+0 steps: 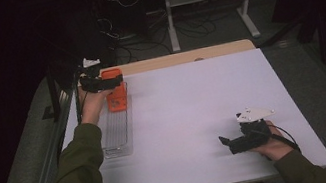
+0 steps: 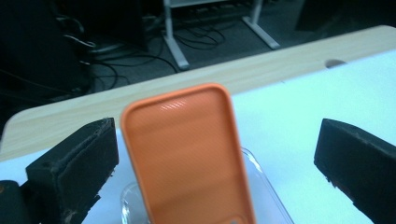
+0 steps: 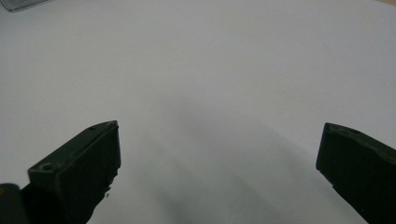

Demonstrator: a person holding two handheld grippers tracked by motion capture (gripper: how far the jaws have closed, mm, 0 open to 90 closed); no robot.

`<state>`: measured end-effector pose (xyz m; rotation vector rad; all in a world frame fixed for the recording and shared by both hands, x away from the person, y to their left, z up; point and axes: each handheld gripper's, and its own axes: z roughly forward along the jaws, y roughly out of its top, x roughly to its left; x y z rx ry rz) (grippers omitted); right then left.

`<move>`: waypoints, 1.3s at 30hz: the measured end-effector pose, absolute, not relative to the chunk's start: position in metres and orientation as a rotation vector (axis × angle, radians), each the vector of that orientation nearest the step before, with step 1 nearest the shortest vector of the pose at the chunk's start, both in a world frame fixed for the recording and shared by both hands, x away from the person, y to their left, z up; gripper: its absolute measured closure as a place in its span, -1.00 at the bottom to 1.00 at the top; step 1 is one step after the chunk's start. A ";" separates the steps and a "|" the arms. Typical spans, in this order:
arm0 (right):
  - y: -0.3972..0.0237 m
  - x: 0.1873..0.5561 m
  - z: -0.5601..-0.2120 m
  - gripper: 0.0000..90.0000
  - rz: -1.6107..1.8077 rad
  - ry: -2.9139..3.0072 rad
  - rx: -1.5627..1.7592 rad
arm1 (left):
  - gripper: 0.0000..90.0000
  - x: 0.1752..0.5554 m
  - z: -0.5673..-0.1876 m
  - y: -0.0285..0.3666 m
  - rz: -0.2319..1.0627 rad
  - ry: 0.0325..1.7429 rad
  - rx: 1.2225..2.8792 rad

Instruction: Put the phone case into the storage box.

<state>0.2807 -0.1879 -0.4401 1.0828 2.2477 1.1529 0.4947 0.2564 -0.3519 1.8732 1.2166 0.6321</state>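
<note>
while jaws gape, orange case [image 2: 187, 154] stands btwn, untouched.

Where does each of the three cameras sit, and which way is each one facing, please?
High view: above the person's side, looking forward and down on the table; both forearms, left gripper and right gripper show.
Left gripper view: rides the left gripper, facing the orange case in the clear tray between open jaws.
Right gripper view: rides the right gripper, facing bare table between open jaws.
High and left gripper views share case and tray.

Dim rm w/ grey floor [image 1: 300, 72], white desk legs [image 1: 172, 24] & cables [image 1: 190, 28] behind.
</note>
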 end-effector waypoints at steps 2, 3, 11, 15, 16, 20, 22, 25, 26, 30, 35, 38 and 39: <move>-0.188 0.280 -0.440 -1.00 1.157 2.249 1.086 | -1.00 0.491 -0.350 0.257 0.613 1.201 1.884; -0.187 0.280 -0.440 -1.00 1.157 2.251 1.091 | -1.00 0.490 -0.348 0.256 0.600 1.193 1.882; -0.188 0.279 -0.439 -1.00 1.156 2.255 1.093 | -1.00 0.470 -0.341 0.253 0.513 1.095 1.917; -0.189 0.279 -0.436 -1.00 1.173 2.254 1.086 | -1.00 0.459 -0.339 0.250 0.456 1.050 1.939; -0.188 0.279 -0.435 -1.00 1.182 2.252 1.097 | -1.00 0.456 -0.339 0.249 0.448 1.035 1.938; -0.190 0.279 -0.431 -1.00 1.202 2.246 1.085 | -1.00 0.441 -0.337 0.244 0.426 0.977 1.950; -0.190 0.279 -0.429 -1.00 1.213 2.238 1.088 | -1.00 0.433 -0.338 0.242 0.413 0.952 1.957; -0.192 0.280 -0.427 -1.00 1.220 2.239 1.077 | -1.00 0.423 -0.338 0.239 0.410 0.922 1.957; -0.192 0.280 -0.425 -1.00 1.222 2.240 1.086 | -1.00 0.419 -0.338 0.238 0.404 0.911 1.956; -0.193 0.280 -0.421 -1.00 1.238 2.235 1.081 | -1.00 0.406 -0.339 0.236 0.378 0.879 1.952; -0.194 0.281 -0.416 -1.00 1.250 2.225 1.056 | -1.00 0.392 -0.342 0.234 0.339 0.839 1.963; -0.194 0.282 -0.414 -1.00 1.253 2.223 1.048 | -1.00 0.383 -0.346 0.233 0.326 0.822 1.959; -0.194 0.281 -0.414 -1.00 1.261 2.223 1.059 | -1.00 0.381 -0.347 0.233 0.323 0.817 1.962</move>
